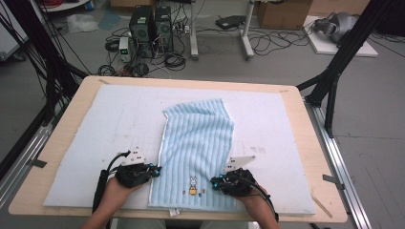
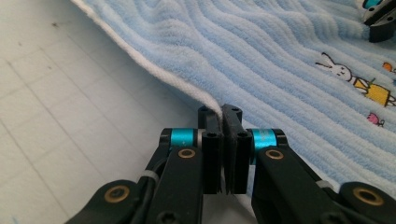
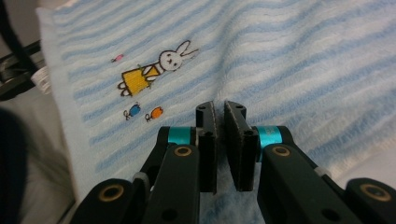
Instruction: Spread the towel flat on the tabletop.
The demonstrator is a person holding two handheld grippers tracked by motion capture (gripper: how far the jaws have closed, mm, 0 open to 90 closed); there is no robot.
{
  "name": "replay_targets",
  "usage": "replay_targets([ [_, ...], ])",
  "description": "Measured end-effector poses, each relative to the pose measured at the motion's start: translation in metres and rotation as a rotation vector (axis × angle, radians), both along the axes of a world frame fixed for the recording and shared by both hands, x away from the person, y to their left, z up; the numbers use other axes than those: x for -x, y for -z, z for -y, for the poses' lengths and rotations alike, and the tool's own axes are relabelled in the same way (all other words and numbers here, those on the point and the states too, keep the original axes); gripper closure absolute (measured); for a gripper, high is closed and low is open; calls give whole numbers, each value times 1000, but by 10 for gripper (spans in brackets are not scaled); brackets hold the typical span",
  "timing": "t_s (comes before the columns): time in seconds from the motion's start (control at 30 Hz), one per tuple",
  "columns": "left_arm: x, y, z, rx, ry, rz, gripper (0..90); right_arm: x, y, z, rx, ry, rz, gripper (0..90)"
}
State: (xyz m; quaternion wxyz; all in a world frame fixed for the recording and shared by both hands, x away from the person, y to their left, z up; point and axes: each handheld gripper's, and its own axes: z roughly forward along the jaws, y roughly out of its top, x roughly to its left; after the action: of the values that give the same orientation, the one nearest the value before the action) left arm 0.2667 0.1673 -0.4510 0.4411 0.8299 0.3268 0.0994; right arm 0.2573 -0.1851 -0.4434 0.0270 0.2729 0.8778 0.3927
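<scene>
A light blue towel (image 1: 198,152) lies on the white mat (image 1: 86,143) in the middle of the high view, its near end at the bottom edge of the table (image 1: 62,119) and its far end a little crumpled toward the centre. The left gripper (image 1: 154,169) sits at the towel's left side edge, low in the frame, and the right gripper (image 1: 216,182) sits at the right side edge, close to the small rabbit print (image 1: 193,185).

In the left gripper view the jaws are closed on the white hem (image 2: 187,88) of the towel, and only a thin bit of cloth is between the pads. In the right gripper view the jaws are almost together over the striped cloth, with a narrow slit between them. I judge that they pinch a fold of the towel, but the bite looks shallow.

The main risk, I think, is a slip. The left hold is only on the hem, so a quick lift or a pull sideways can drag the edge out. If one side comes free, the towel hangs from one gripper and the fold becomes crooked. Also, the far end is already wrinkled, so an uneven pull can bunch it more. The near end hangs near the table edge and can slide off.
</scene>
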Motion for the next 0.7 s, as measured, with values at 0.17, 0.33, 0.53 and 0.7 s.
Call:
replay_targets([
  [0.17, -1, -5, -6, 76, -74, 22, 701, -5, -8, 2, -71, 43, 19, 607],
  [0.33, -15, -16, -14, 136, -158, 74, 518, -34, -14, -8, -67, 197, 98, 465],
  [0.53, -31, -23, -23, 148, -198, 83, 506, -56, -2, -45, 32, 148, 102, 573],
  [0.7, -38, -24, -30, 152, -220, 81, 508, -53, 0, -49, 38, 67, 76, 827],
])
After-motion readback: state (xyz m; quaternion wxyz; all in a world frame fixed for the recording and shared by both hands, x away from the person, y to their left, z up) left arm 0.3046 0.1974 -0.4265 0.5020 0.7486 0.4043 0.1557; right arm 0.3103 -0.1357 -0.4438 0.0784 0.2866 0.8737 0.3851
